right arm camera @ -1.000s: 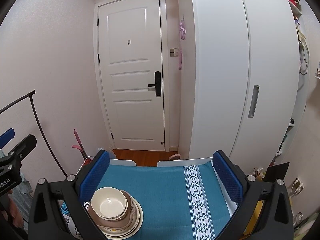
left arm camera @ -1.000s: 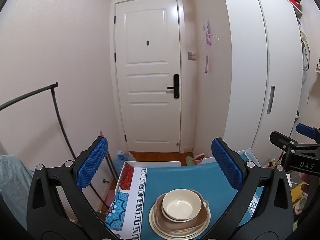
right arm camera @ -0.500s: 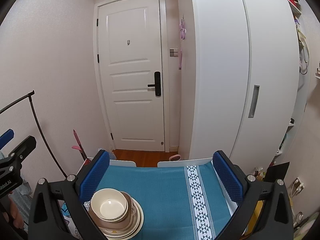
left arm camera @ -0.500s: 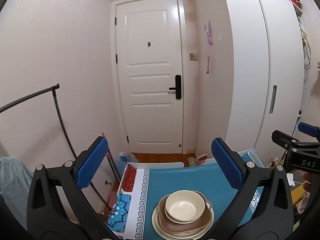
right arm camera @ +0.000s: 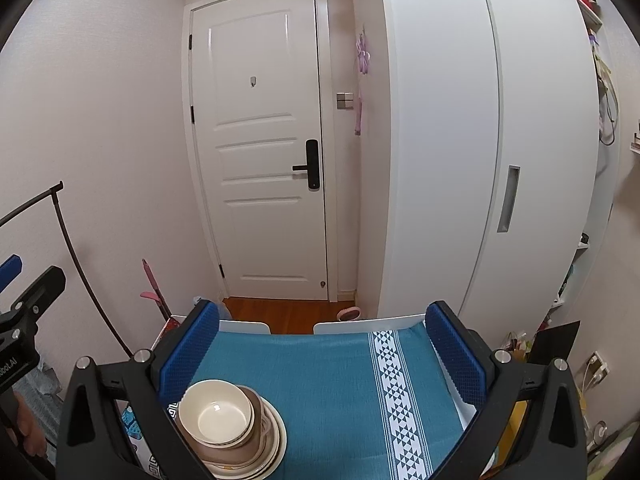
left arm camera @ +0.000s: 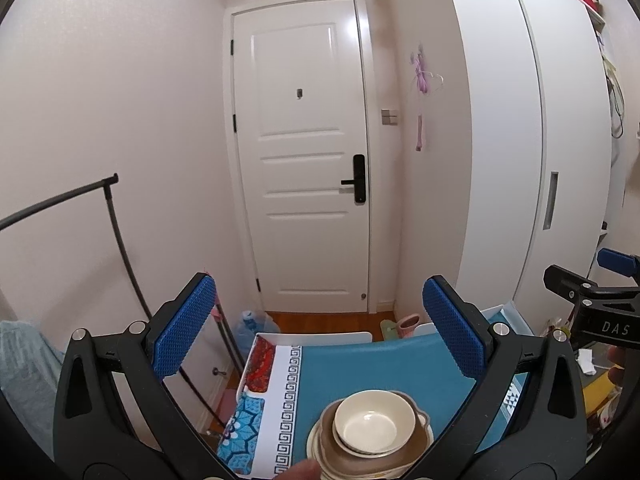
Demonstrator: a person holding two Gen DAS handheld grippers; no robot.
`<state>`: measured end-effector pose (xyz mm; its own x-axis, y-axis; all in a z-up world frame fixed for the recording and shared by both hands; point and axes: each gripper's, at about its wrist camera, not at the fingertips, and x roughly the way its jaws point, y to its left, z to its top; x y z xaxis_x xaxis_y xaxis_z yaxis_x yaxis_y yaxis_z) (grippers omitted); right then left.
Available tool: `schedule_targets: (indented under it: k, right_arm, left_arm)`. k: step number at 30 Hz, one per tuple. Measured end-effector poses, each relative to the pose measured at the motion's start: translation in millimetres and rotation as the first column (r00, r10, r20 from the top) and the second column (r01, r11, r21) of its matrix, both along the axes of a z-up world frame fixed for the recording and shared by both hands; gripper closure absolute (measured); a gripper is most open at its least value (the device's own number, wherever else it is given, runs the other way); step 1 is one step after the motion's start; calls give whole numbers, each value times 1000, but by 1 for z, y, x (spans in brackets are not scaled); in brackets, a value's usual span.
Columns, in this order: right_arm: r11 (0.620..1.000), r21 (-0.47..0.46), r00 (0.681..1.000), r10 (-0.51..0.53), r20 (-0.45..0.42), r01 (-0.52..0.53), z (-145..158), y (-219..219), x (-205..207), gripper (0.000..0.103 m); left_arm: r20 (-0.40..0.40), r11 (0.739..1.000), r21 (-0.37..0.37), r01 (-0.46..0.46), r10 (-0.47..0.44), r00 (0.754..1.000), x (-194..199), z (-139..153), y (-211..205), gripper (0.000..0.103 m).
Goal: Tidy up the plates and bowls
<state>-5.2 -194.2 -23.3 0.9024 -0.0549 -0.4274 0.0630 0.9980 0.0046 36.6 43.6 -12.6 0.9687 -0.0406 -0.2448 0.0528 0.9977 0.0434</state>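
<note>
A cream bowl [left arm camera: 374, 422] sits in a brown dish [left arm camera: 416, 438] on stacked cream plates [left arm camera: 314, 446], on a table under a teal cloth [left arm camera: 360, 368]. The stack also shows in the right wrist view, with the bowl [right arm camera: 216, 412] low left on the cloth [right arm camera: 320, 380]. My left gripper [left arm camera: 320, 344] is open and empty, held above and behind the stack. My right gripper [right arm camera: 322, 354] is open and empty, above the cloth to the right of the stack. Each gripper shows at the other view's edge.
A white door [left arm camera: 304, 152] and a white wardrobe [left arm camera: 500, 160] stand beyond the table. A black clothes rail [left arm camera: 116, 224] is at the left. A white patterned band [right arm camera: 394, 392] runs along the cloth. Clutter lies on the floor at the right [right arm camera: 560, 344].
The left gripper has drifted a little, so the stack sits slightly further right and lower in its view. The right view has barely changed. Both grippers stay open.
</note>
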Motion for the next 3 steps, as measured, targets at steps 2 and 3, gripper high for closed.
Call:
schedule_targets:
  k: [2,3]
  right_arm:
    - [1000,1,1000,-3,-6,3,-1,0,4,0]
    - [1000,1,1000,-4,-8,4,-2,0,4,0]
  left_arm:
    - [8,1000,12,0,0,1000,1,-2,-1,0]
    - [9,1000,12,2,-2,1000,4,-2,-2,0]
